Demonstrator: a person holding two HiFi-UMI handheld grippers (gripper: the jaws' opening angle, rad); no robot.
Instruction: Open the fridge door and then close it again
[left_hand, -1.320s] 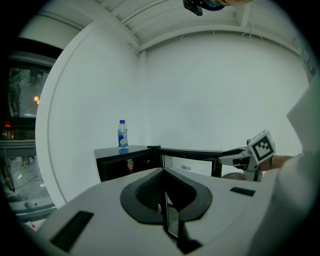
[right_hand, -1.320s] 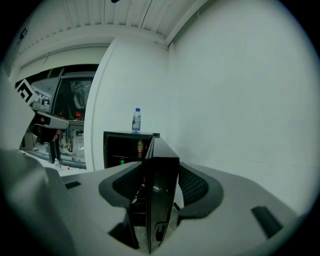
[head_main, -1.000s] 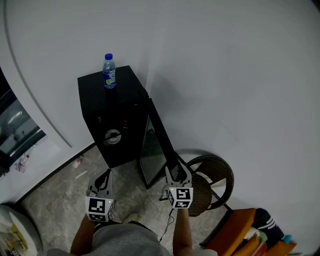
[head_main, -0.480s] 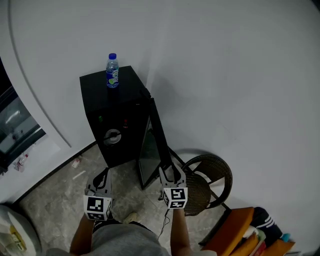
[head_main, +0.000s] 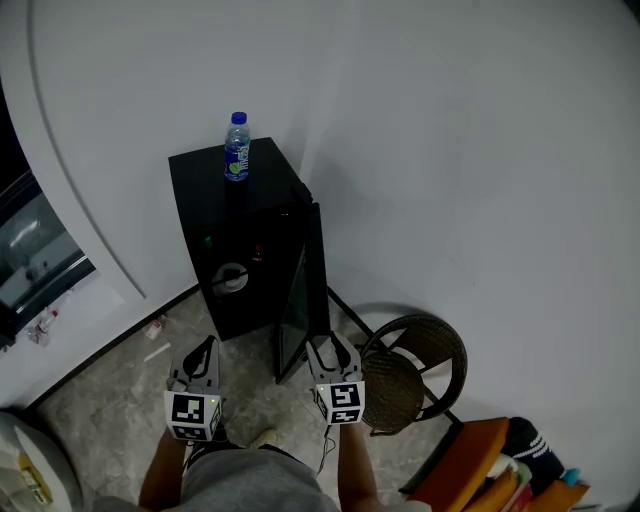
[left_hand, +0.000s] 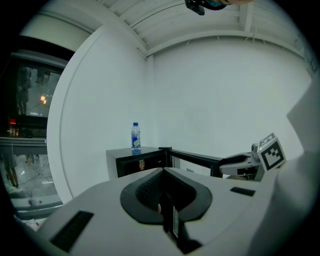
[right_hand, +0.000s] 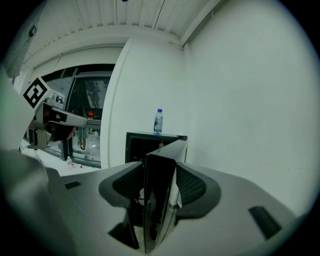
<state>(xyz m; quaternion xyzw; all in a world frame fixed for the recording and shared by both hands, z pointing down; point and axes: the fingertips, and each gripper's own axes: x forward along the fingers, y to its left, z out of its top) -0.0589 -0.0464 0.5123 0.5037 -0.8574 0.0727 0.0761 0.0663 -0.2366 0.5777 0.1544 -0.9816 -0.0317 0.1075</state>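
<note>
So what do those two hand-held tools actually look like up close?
The left gripper and right gripper match: pale grey plastic bodies narrowing to two jaws lined with black ribbed pads. Each carries a marker cube printed with black-and-white squares. No sleeves reach the wrists; the person wears a grey garment.

The fridge door (head_main: 303, 290) now stands closer to the black fridge (head_main: 215, 205) than a second ago. The right tool (head_main: 328, 348), clamped on its edge, has moved left, away from the wicker chair (head_main: 425, 345).
</note>
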